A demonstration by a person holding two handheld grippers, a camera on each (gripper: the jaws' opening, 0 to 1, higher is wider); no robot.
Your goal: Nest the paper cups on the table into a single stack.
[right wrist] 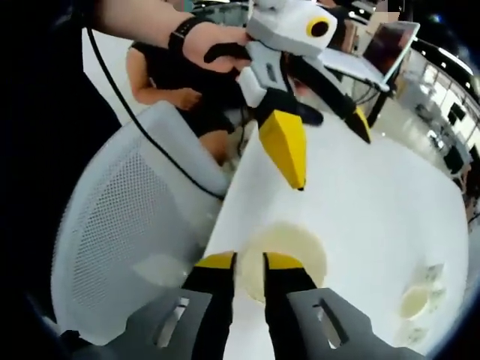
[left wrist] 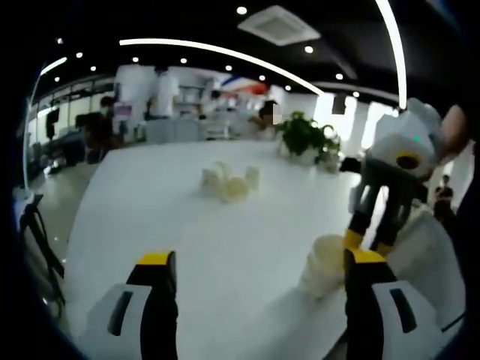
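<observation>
in my right gripper view, my right gripper [right wrist: 248, 262] has its yellow-tipped fingers nearly together, pinching the near rim of a pale, round paper cup [right wrist: 289, 251] that stands on the white tabletop [right wrist: 375, 195] near its edge, beside a grey mesh office chair [right wrist: 127, 225]. my left gripper [left wrist: 259, 262] hovers just beside that cup, fingers wide apart and holding nothing. farther across the tabletop, a small cluster of loose pale paper cups [left wrist: 229, 182] sits well apart from both grippers.
</observation>
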